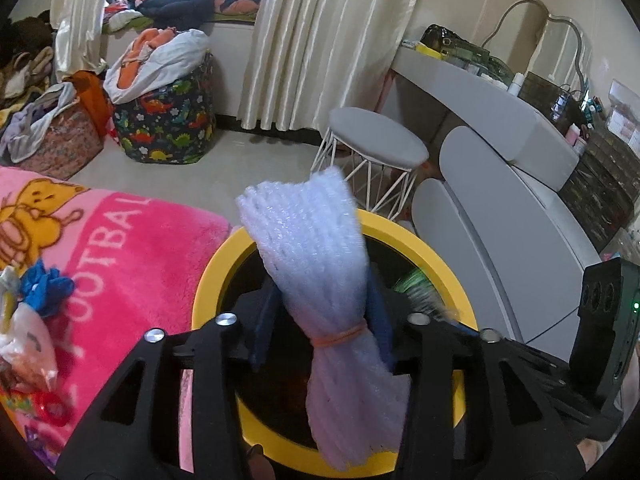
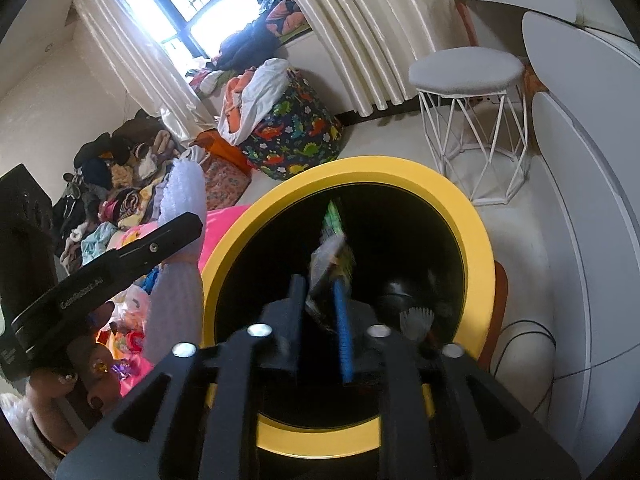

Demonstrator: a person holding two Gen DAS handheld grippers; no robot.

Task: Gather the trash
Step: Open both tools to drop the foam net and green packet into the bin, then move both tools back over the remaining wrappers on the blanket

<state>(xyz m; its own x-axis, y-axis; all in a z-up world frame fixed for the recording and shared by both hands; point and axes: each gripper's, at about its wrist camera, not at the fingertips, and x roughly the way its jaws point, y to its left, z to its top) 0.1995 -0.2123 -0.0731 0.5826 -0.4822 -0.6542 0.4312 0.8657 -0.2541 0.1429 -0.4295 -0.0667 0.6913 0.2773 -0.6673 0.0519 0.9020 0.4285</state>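
A round bin with a yellow rim (image 1: 420, 240) and a dark inside stands beside the pink blanket; it also shows in the right wrist view (image 2: 476, 236). My left gripper (image 1: 324, 320) is shut on a white foam-net bundle (image 1: 316, 248) tied with an orange rubber band and holds it over the bin's mouth. My right gripper (image 2: 318, 316) is shut on a crumpled green and clear wrapper (image 2: 332, 256) and holds it over the bin opening. The left gripper with the foam bundle (image 2: 182, 192) shows at the left of the right wrist view.
A pink blanket (image 1: 120, 248) with loose wrappers and blue scraps (image 1: 40, 288) lies left of the bin. A grey stool with white wire legs (image 1: 376, 148) and a grey vanity (image 1: 520, 184) stand behind and right. Laundry baskets (image 1: 168, 120) sit by the curtains.
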